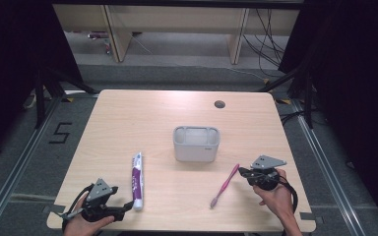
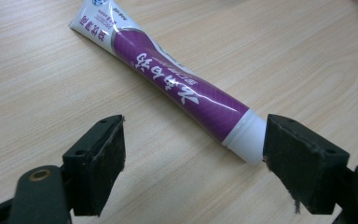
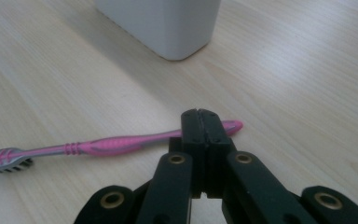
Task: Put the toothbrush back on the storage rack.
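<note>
We see a pale wood-grain table (image 1: 152, 113) with rounded corners and a small round grommet hole (image 1: 220, 104) near its far edge. Near the middle stands a grey plastic holder (image 1: 196, 143), box-shaped with softly rounded corners and an open top; in the right gripper view its smooth matt wall rises at the far side.

Left of the holder lies a toothpaste tube (image 1: 137, 179), glossy purple and white with white lettering, its flat crimped end pointing far and its white ribbed cap toward the near edge. The left gripper (image 1: 120, 210), held in the person's left hand (image 1: 86, 223) at the near left corner, has its jaws spread wide. In the left gripper view the black jaws, faced with rough dark pads, stand apart on either side of the cap end; one pad sits just beside the cap, though we cannot tell whether it touches. It grips nothing.

Right of the holder a slim pink toothbrush (image 1: 225, 185) lies flat at a slant, its bristled head toward the near edge and its tapered handle tip pointing far-right. The right gripper (image 1: 242, 172), held in the right hand (image 1: 275, 194), has its jaws pressed together with no gap. In the right gripper view the closed tips sit just over the toothbrush's handle end; they seem to hold nothing.
</note>
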### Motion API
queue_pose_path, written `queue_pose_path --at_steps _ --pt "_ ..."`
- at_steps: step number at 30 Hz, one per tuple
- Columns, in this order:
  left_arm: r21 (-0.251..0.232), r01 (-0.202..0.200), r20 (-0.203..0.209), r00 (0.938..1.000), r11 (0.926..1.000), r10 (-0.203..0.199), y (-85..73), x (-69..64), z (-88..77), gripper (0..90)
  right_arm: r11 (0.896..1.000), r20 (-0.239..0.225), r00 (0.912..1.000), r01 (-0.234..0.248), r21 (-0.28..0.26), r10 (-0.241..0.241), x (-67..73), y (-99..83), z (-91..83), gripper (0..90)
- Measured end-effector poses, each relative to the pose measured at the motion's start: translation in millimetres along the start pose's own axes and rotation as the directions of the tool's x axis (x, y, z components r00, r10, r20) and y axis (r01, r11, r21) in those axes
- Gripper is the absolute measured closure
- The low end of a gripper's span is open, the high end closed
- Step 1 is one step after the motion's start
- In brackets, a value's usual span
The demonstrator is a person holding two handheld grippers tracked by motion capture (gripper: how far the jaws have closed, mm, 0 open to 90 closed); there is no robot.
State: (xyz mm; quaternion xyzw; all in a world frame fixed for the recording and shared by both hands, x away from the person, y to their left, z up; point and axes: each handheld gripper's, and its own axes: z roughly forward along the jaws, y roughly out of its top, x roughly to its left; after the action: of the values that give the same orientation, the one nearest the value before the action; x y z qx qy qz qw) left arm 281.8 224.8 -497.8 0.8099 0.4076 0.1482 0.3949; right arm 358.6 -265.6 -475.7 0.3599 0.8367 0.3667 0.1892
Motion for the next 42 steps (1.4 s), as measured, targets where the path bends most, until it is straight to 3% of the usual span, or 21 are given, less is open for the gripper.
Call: queue_pose_path --at_steps 3,5,13,18,20,25,26,27,29,31,32,33,37,41,42 --pt "-0.003 0.001 0.001 1.0000 1.0000 -0.001 -0.1 -0.1 0.0 20.5 1.000 0.003 0.9999 0.015 -0.001 -0.015 -2.7 2.2 4.3 90.0" --pt "-0.007 0.005 0.005 1.0000 1.0000 -0.005 -0.3 0.9 -0.1 20.4 1.000 0.007 0.9998 -0.017 0.010 0.017 -2.3 4.7 7.4 90.0" --pt "-0.012 0.007 -0.007 0.9999 0.9999 -0.007 -0.4 0.9 0.3 20.5 1.000 0.013 0.9999 0.006 0.021 -0.006 -9.1 13.2 24.9 90.0" --pt "-0.009 0.007 -0.002 1.0000 0.9999 -0.007 -0.3 0.7 0.1 20.5 0.998 0.010 0.9999 -0.013 0.060 0.012 -7.1 16.4 31.1 90.0" --pt "-0.008 -0.001 -0.003 1.0000 1.0000 0.001 -0.5 0.8 0.0 20.5 0.997 0.009 0.9997 0.020 0.070 -0.021 -8.2 18.2 38.1 90.0" --pt "-0.003 -0.002 0.000 1.0000 1.0000 0.002 -0.1 0.5 -0.2 20.5 0.995 0.006 0.9999 0.015 0.102 -0.016 -7.7 20.8 44.7 90.0" --pt "-0.006 -0.004 0.000 1.0000 1.0000 0.004 -0.2 0.4 0.1 20.5 0.995 0.010 0.9994 0.032 0.098 -0.033 -8.7 20.9 47.1 90.0" --pt "-0.006 -0.006 -0.001 1.0000 1.0000 0.006 -0.2 0.4 0.3 20.5 0.992 0.010 0.9997 0.021 0.122 -0.023 -7.9 21.1 49.3 90.0" --pt "-0.008 -0.004 -0.001 1.0000 1.0000 0.004 -0.2 0.2 0.4 20.5 0.992 0.011 0.9996 0.024 0.121 -0.025 -8.1 20.8 50.4 90.0" --pt "-0.011 -0.029 -0.011 0.9995 0.9995 0.029 0.6 2.1 0.5 20.5 0.993 0.009 0.9993 0.034 0.112 -0.036 -8.3 19.0 53.8 90.0" --pt "-0.009 -0.005 0.000 1.0000 0.9999 0.005 0.0 0.3 0.3 20.5 0.991 0.013 0.9999 0.002 0.134 -0.004 -7.2 18.6 52.4 90.0" --pt "-0.005 -0.005 0.003 1.0000 1.0000 0.005 -0.1 -0.2 0.2 20.5 0.992 0.014 0.9996 0.023 0.126 -0.025 -8.7 18.0 53.2 90.0" --pt "-0.006 -0.010 0.004 0.9999 0.9999 0.010 -0.2 -0.6 0.0 20.5 0.991 0.012 0.9994 0.030 0.132 -0.032 -10.0 16.2 54.5 90.0" --pt "-0.004 -0.009 0.006 0.9999 1.0000 0.009 0.0 -0.4 -0.4 20.5 0.985 0.008 0.9999 -0.009 0.172 0.008 -10.0 14.5 51.8 90.0" --pt "-0.005 -0.009 0.007 0.9999 0.9999 0.009 -0.1 -0.4 -0.3 20.5 0.986 0.011 0.9996 0.025 0.164 -0.027 -12.5 13.3 52.7 90.0"
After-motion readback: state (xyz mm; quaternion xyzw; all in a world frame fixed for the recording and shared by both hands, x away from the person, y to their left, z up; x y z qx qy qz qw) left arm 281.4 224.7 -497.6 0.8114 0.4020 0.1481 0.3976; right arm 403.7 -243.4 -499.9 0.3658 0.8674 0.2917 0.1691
